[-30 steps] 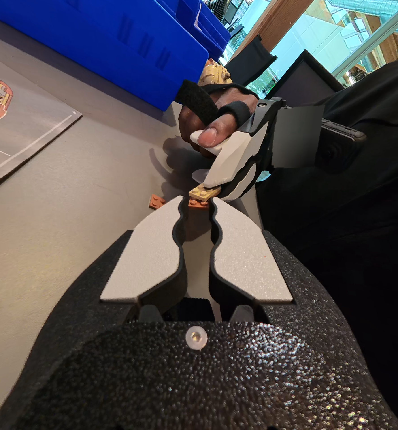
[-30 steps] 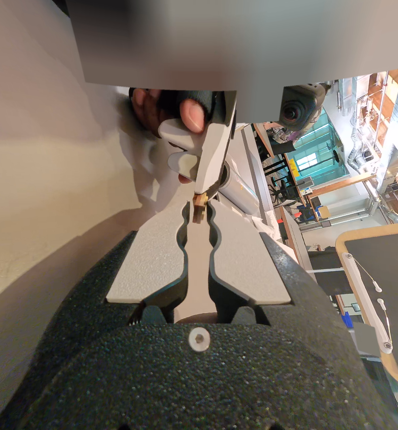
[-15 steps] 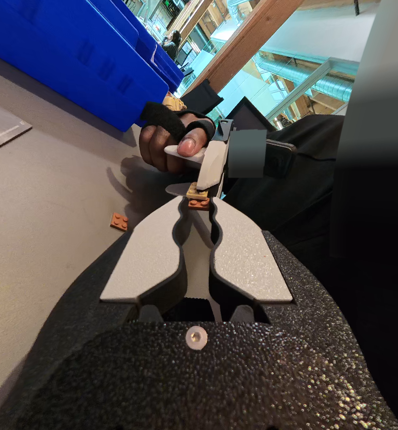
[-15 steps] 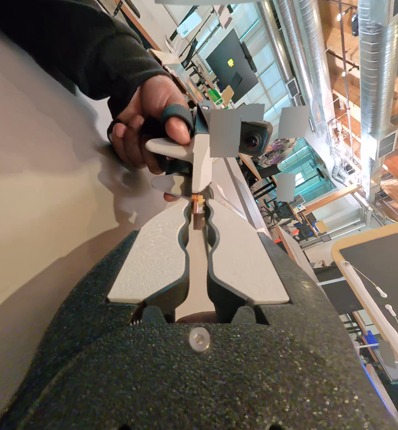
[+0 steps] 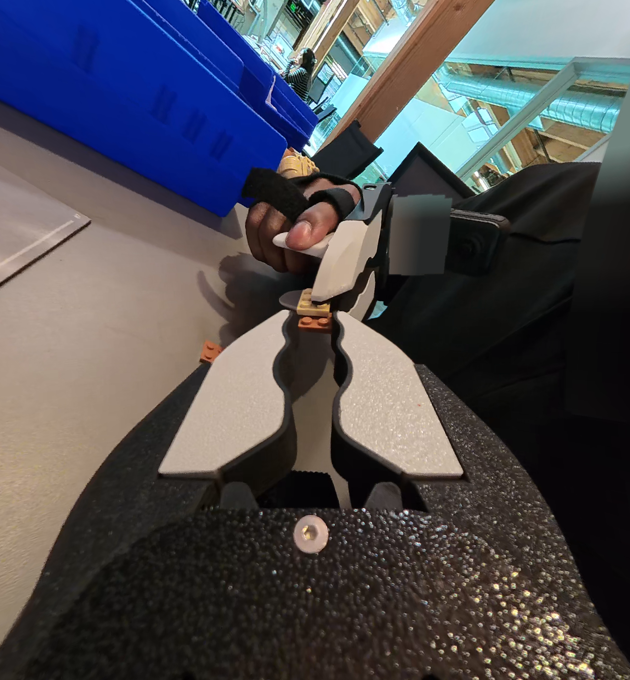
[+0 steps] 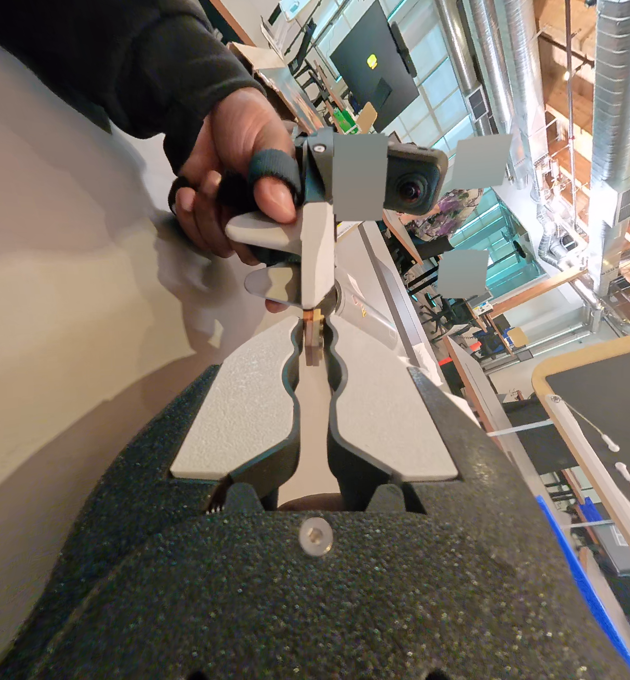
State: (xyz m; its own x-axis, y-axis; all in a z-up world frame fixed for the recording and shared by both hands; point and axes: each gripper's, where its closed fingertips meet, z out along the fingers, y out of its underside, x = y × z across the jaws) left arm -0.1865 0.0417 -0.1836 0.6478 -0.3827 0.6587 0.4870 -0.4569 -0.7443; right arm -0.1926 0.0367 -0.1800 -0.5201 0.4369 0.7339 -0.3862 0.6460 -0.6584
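A: What's changed vs a sec ago?

B: From my end, the tan plate [image 5: 312,308] is the main thing. It was tilted over the brown plate [image 5: 315,324] in the left hand-held gripper [image 5: 311,323]; now it sits level, nearly flat on top of it. The right hand-held gripper [image 5: 337,296] has also narrowed a bit on the tan one.

A: Cams?

B: Both swung. In the right wrist view the blur patch up top is gone, and the sleeve [image 6: 129,55] and hand [image 6: 232,176] now show. In the left view, the loose brown plate [image 5: 210,351] on the surface [image 5: 85,331] has slid partly behind my left finger.
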